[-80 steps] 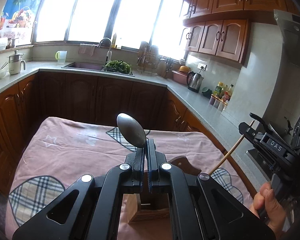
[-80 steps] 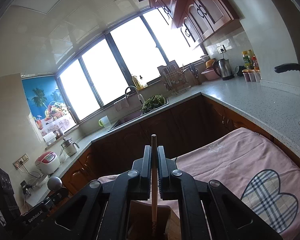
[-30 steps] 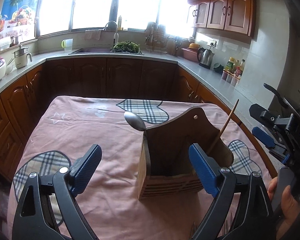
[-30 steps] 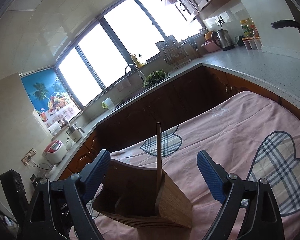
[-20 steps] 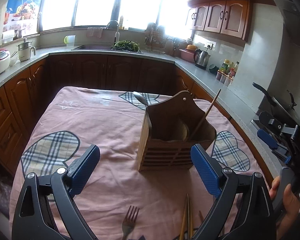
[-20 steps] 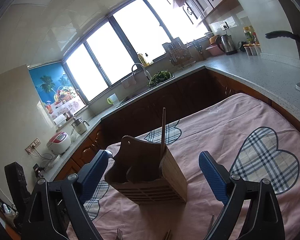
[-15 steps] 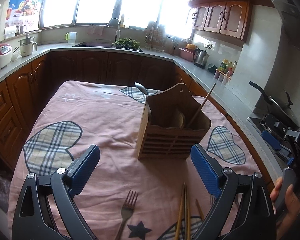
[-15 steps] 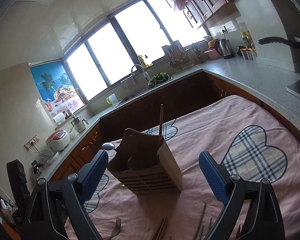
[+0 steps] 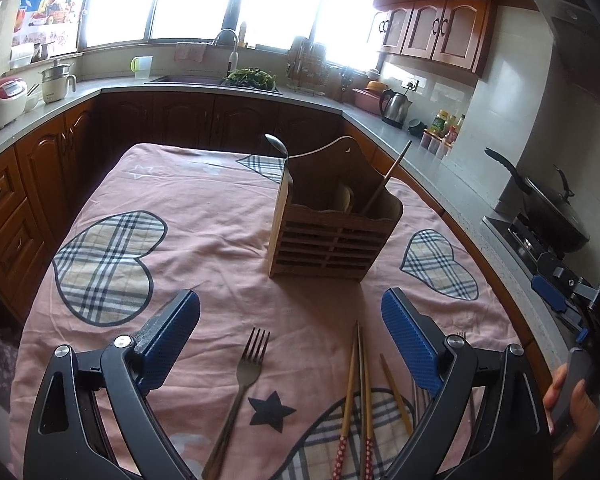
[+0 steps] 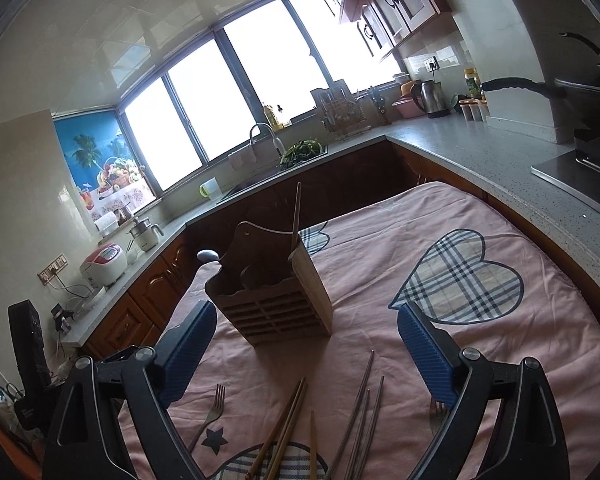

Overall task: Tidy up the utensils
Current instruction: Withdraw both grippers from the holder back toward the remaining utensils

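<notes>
**Both tongs spread above loose utensils, holder beyond**

The left tongs [image 9: 290,328] and right tongs [image 10: 306,350] are both spread wide, holding nothing. Just ahead of them on the pink-clothed tabletop [image 9: 204,248] lie a fork [image 9: 240,384] and, to its right, a pair of chopsticks [image 9: 358,396] side by side. Farther on stands the wooden utensil holder [image 9: 332,220], upright, with a spoon [image 9: 276,145] at its left end and a single chopstick [image 9: 388,178] leaning out at its right.
</notes>
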